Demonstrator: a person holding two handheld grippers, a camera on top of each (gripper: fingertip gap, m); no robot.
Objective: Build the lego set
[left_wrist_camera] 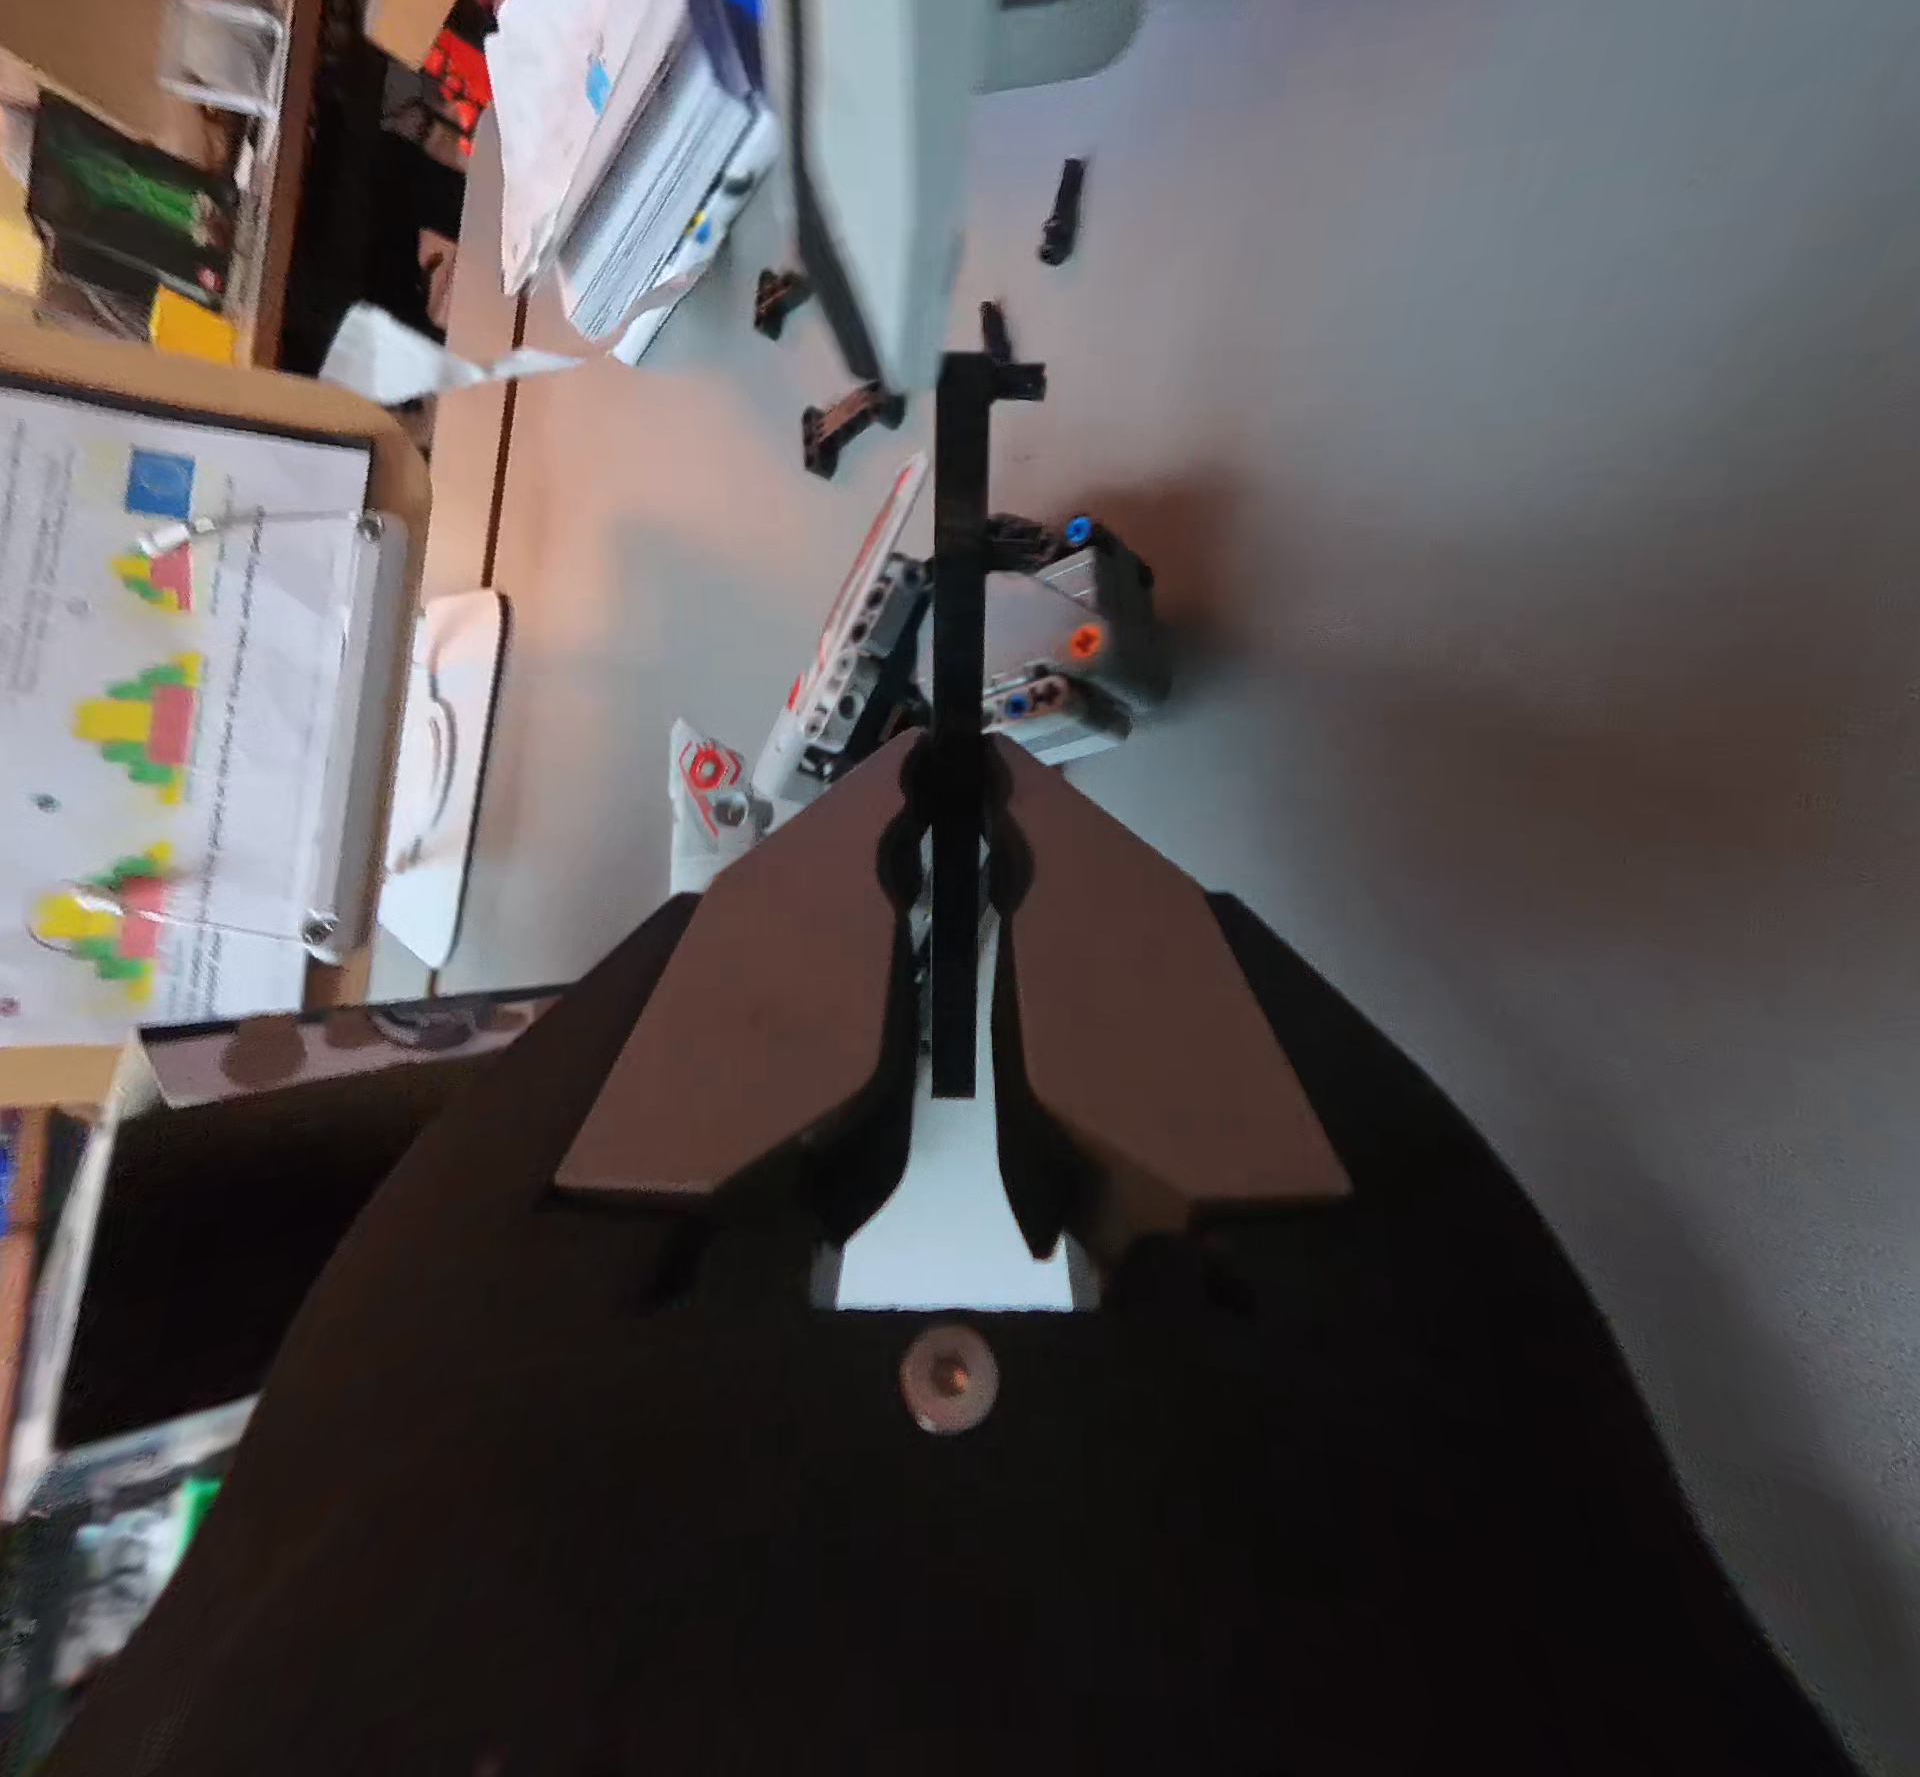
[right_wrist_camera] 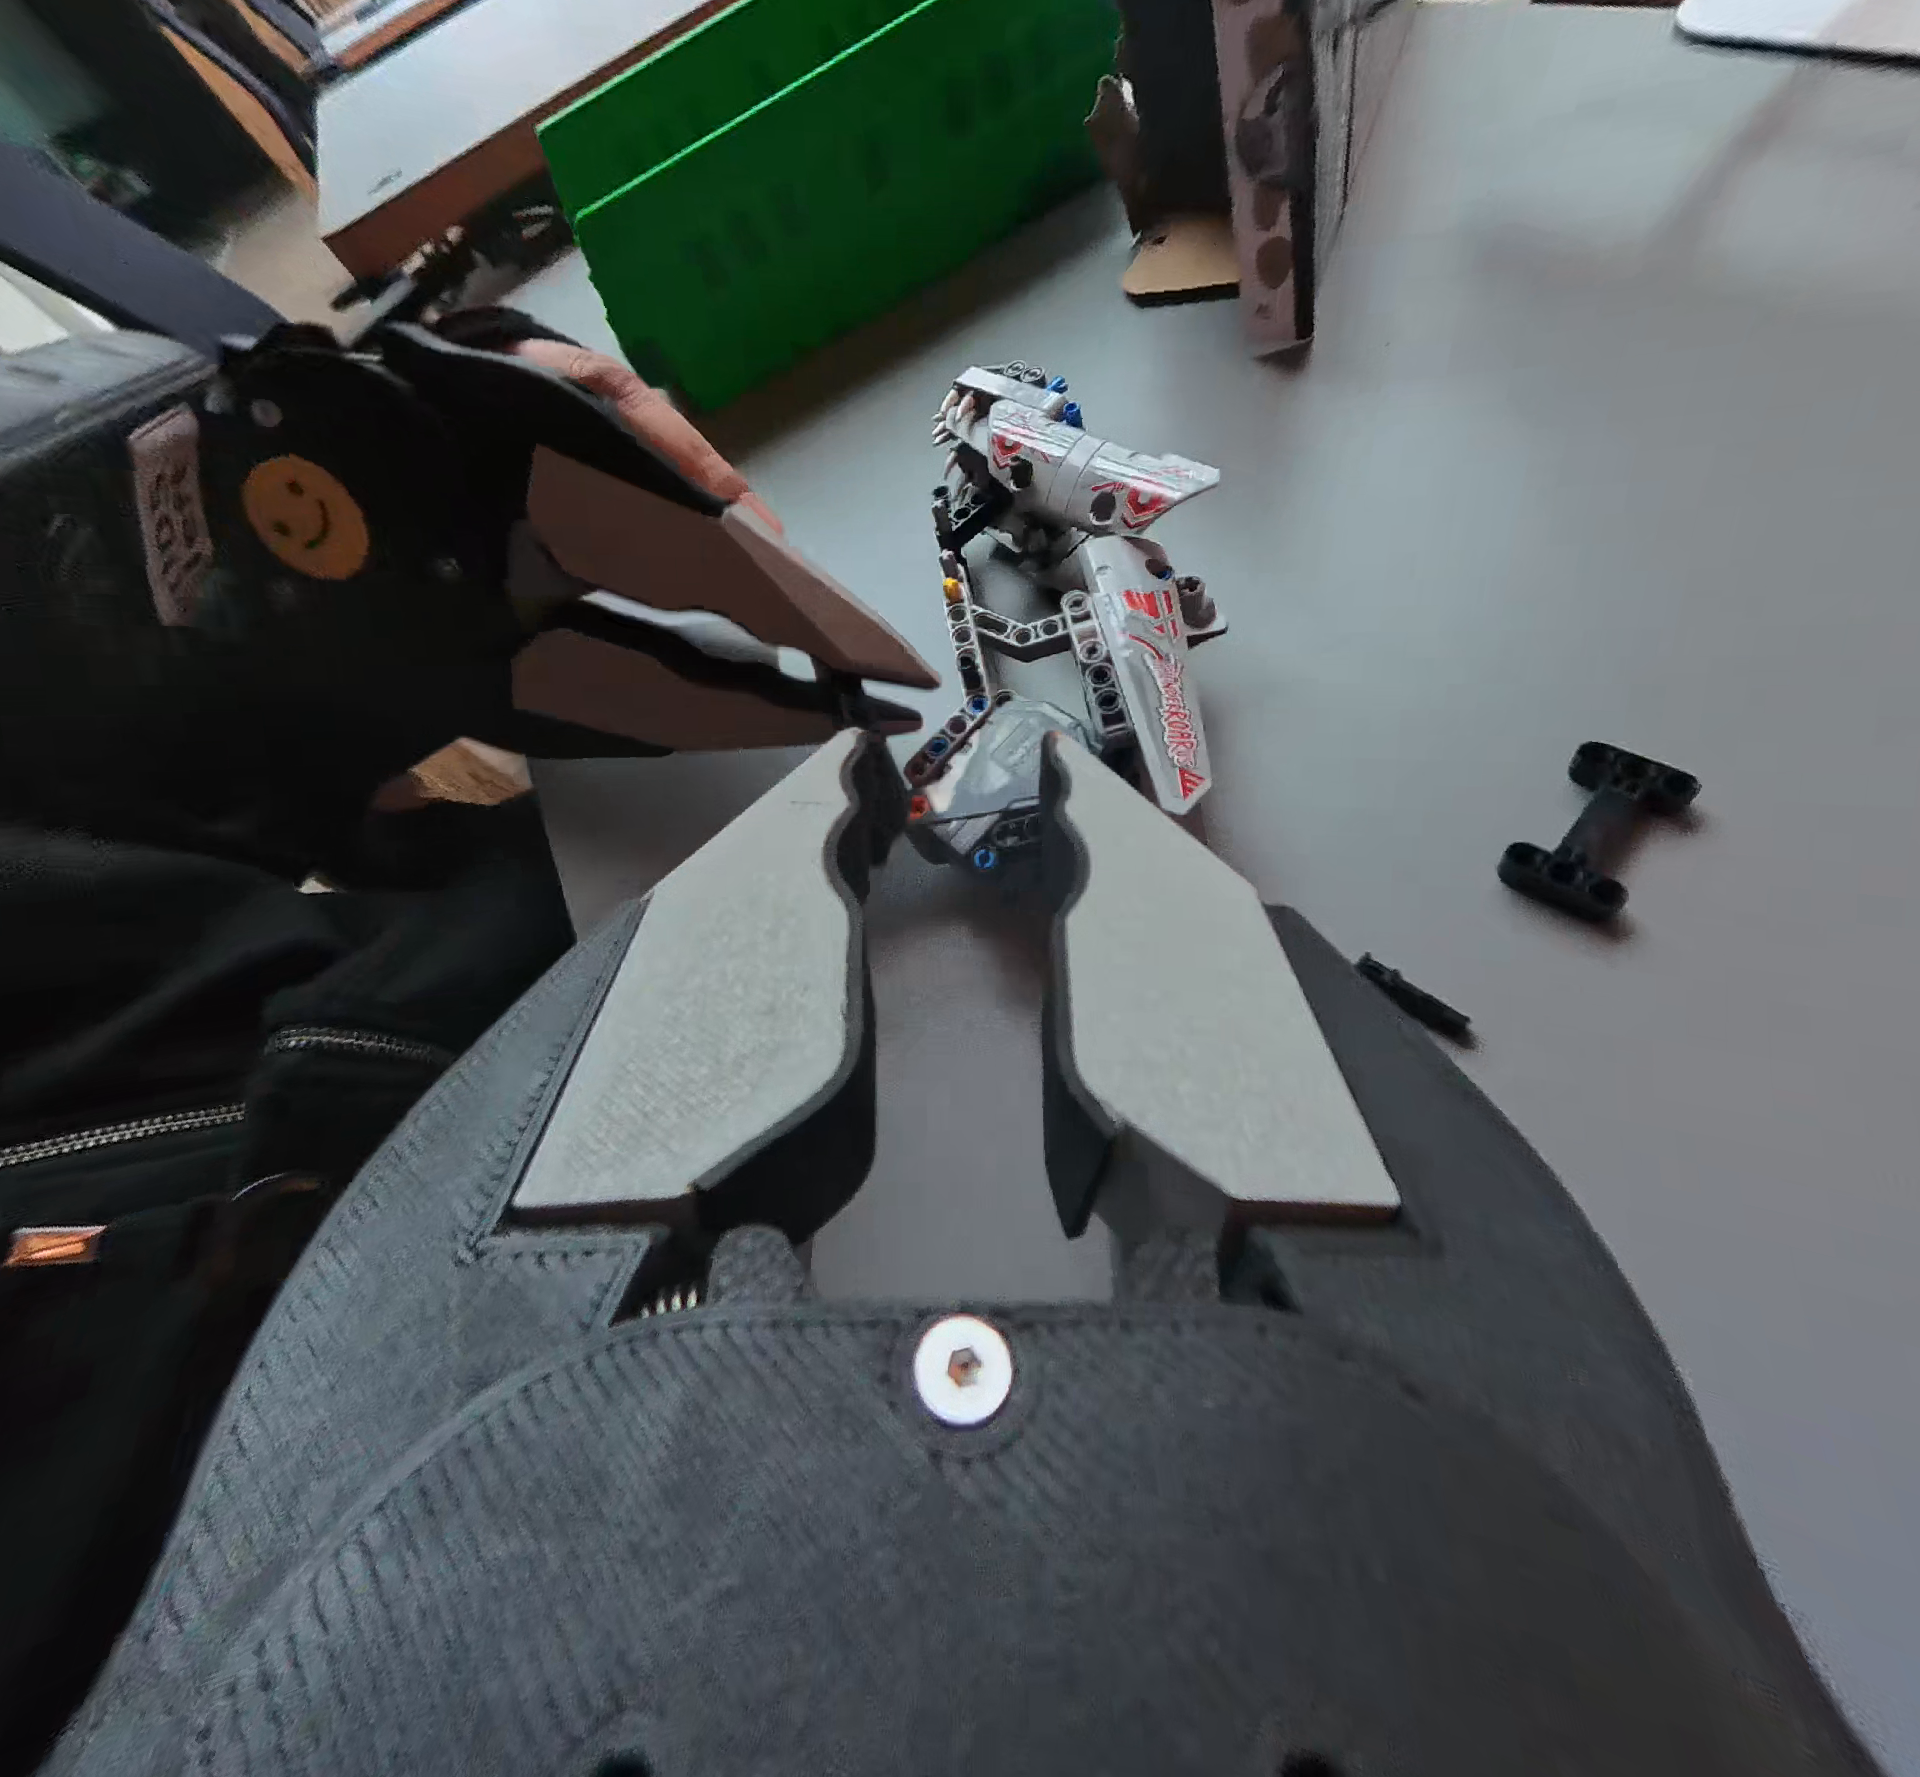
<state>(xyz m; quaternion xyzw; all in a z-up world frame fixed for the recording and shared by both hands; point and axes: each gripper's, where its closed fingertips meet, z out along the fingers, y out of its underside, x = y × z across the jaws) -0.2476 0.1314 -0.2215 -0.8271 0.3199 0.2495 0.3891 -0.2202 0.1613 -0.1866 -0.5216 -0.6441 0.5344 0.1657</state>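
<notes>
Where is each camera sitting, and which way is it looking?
Left wrist view: sits on the left gripper, looking along its fingers, shut on a thin black beam, down at the lego model on the grey table.
Right wrist view: sits on the right gripper, looking along its open fingers at the lego model; the left gripper and a hand show at left.
Both views share the lego model, the table, and loose black pieces.

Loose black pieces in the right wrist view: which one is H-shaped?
The H-shaped frame, lying farther right on the grey table: two holed bars joined by a crossbar. The other loose piece, the thin black pin, is a plain short stick nearer the right tool.
</notes>
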